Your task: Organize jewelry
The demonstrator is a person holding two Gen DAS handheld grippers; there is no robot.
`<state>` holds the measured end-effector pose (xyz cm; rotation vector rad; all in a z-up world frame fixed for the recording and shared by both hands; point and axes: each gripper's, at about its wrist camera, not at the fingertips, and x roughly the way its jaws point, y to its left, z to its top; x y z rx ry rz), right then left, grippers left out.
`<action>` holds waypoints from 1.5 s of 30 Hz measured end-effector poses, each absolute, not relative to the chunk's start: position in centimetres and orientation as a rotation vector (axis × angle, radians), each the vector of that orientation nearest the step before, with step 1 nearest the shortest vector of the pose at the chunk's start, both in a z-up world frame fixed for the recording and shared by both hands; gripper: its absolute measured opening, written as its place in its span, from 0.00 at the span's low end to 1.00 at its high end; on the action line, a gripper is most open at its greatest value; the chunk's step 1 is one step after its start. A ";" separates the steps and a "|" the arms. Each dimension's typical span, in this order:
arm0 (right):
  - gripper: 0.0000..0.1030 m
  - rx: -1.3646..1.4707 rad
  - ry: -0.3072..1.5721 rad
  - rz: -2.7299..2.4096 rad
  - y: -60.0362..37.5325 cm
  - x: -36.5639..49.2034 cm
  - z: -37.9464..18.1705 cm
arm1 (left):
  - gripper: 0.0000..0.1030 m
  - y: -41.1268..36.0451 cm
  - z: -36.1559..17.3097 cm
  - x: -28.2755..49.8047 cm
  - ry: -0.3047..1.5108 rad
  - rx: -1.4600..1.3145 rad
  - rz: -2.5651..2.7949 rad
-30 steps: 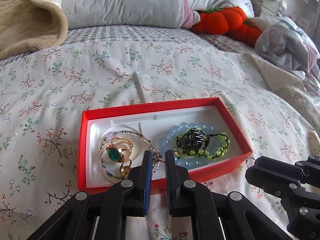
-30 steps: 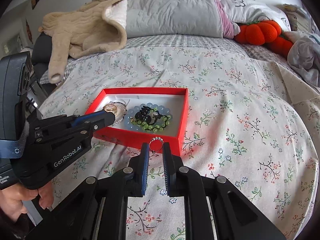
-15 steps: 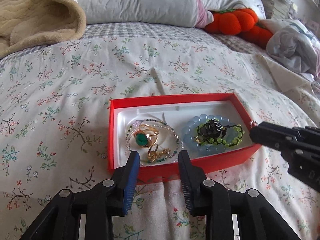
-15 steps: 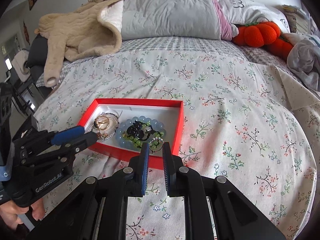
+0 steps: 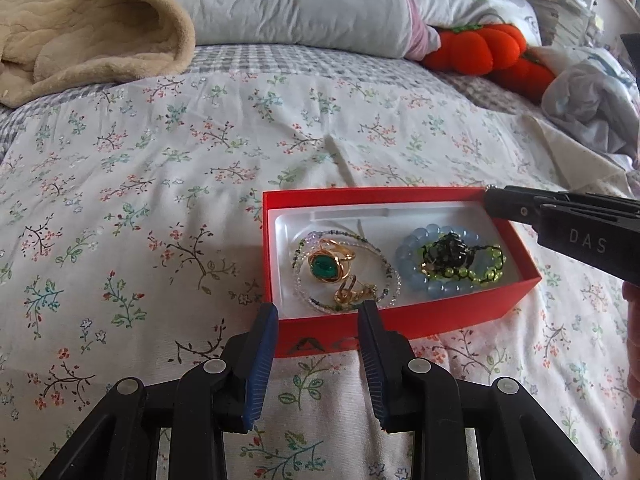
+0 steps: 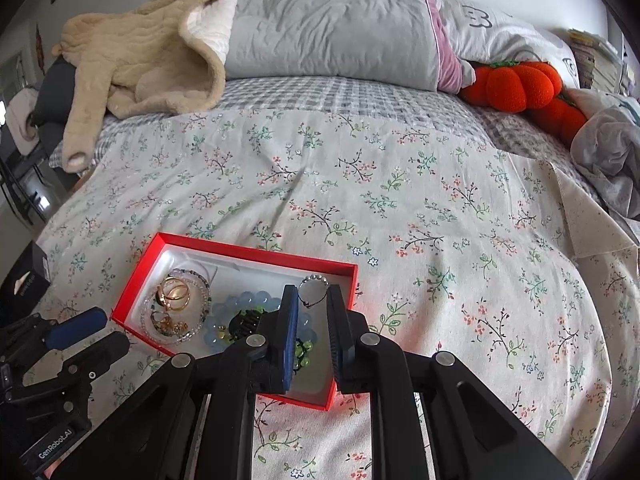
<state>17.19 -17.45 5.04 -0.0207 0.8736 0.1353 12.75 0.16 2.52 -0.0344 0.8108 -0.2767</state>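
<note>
Counted one red box (image 5: pixel 360 194) on the flowered bed (image 5: pixel 160 160): shallow, rectangular, cardboard by the look, lined with one glossy white tray. Counted three bracelets inside: one of pale blue round beads (image 5: pixel 432 230), one of small green beads on black cord (image 5: pixel 460 274) lying on top of the blue, and one thin strand of clear and mixed seed beads (image 5: pixel 390 276) at the left. Found one gold ring with a round green stone (image 5: pixel 324 267) within that strand, and more small gold rings (image 5: pixel 346 296) just beside it, number not clear. Saw one silver beaded ring (image 6: pixel 314 280) pinched at the tips of the right gripper (image 6: pixel 312 289), jaws narrow with pads against both sides of it, angled downward over the right end of the box near its far wall. Saw the left gripper (image 5: pixel 318 307) tilted down toward the near wall of the box, jaws moderately apart, just been opening, nothing between them. Noted farther back two orange plush pumpkins (image 5: pixel 476 50), one beige fleece garment (image 5: pixel 80 32) and one grey quilted pillow (image 5: pixel 296 4).
</note>
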 end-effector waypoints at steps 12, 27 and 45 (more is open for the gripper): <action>0.47 0.029 0.893 0.140 -17.5 14.1 5.9 | 0.68 1.0 2.7 11.7 0.840 -0.005 -0.236; 0.90 0.002 0.961 -0.009 -17.5 5.2 5.2 | 0.98 2.5 0.1 6.7 1.006 0.040 -0.048; 0.93 0.007 0.992 -0.006 -17.0 0.4 6.4 | 0.99 2.5 2.8 2.9 0.969 0.039 -0.013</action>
